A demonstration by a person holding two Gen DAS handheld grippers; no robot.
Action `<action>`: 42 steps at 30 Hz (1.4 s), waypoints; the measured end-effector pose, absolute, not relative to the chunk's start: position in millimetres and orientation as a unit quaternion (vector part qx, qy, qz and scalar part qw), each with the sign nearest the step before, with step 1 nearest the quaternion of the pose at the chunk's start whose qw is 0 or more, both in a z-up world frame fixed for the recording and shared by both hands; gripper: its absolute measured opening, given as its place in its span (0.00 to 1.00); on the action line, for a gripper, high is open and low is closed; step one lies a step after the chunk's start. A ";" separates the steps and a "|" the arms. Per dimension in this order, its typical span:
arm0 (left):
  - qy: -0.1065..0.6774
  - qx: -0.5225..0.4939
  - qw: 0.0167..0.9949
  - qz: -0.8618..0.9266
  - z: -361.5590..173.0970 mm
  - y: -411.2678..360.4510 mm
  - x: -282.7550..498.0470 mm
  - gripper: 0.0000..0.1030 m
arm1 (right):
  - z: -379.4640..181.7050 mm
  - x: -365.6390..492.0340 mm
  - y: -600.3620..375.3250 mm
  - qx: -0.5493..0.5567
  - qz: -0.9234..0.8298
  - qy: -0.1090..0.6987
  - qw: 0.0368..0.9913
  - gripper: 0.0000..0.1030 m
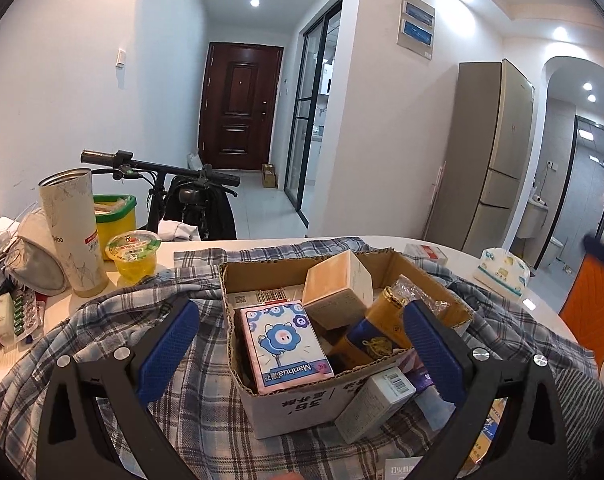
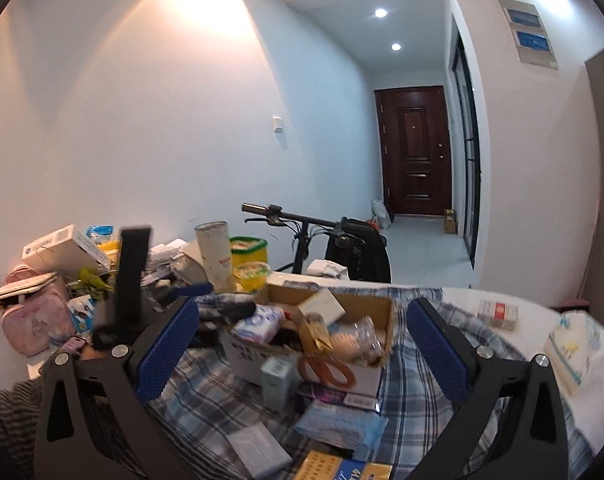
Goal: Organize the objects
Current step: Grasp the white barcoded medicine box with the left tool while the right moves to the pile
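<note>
A cardboard box (image 1: pixel 293 408) stands on a plaid cloth (image 1: pixel 189 392) on a white table. It holds a pink tissue pack with a blue flower figure (image 1: pixel 283 344), a beige carton (image 1: pixel 338 284), a gold and blue pack (image 1: pixel 376 338) and other items. My left gripper (image 1: pixel 302 344) is open, with the box between its blue pads, and holds nothing. The box also shows in the right wrist view (image 2: pixel 314 328). My right gripper (image 2: pixel 302 344) is open and empty above orange-handled scissors (image 2: pixel 326 370) and loose packets in front of the box.
A tall paper tube (image 1: pixel 71 232), a yellow jelly cup (image 1: pixel 133 256), a green-rimmed tub (image 1: pixel 115 216) and a grey mask (image 1: pixel 35 260) crowd the table's left. A tissue pack (image 1: pixel 502 272) and a small red-and-white box (image 1: pixel 426 252) lie at the right. A bicycle (image 1: pixel 181 196) stands behind.
</note>
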State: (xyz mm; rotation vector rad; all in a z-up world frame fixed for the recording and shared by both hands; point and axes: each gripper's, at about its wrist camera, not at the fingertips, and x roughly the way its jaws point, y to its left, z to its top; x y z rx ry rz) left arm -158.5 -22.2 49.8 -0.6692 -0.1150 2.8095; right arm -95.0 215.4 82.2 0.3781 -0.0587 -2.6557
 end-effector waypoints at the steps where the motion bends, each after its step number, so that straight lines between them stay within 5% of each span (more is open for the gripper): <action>1: -0.036 -0.230 0.124 0.965 49.2 -21.0 -158.2 1.00 | 70.9 -99.1 221.1 0.128 -0.966 -0.029 0.222 1.00; 6: -0.047 -0.259 0.129 0.956 47.2 -12.8 -159.9 1.00 | 24.2 -136.6 248.1 0.199 -0.969 -0.064 0.131 1.00; 9: -0.059 -0.296 0.134 0.944 46.2 0.5 -157.9 1.00 | 18.9 -139.5 257.5 0.200 -0.962 -0.099 0.156 1.00; 20: 0.073 -0.330 0.084 0.937 12.0 72.1 -145.0 1.00 | 17.8 -135.9 253.9 0.200 -0.962 -0.094 0.162 1.00; 25: 0.071 -0.350 0.075 0.931 -1.2 74.2 -153.4 0.72 | 19.7 -133.0 247.3 0.197 -0.962 -0.084 0.170 1.00; 29: 0.040 -0.365 0.092 0.925 -6.0 68.1 -158.4 0.36 | 19.1 -131.3 244.4 0.199 -0.962 -0.079 0.172 1.00; 42: 0.017 -0.290 0.138 0.947 26.2 60.4 -131.9 0.35 | 18.4 -132.0 245.7 0.206 -0.962 -0.078 0.164 1.00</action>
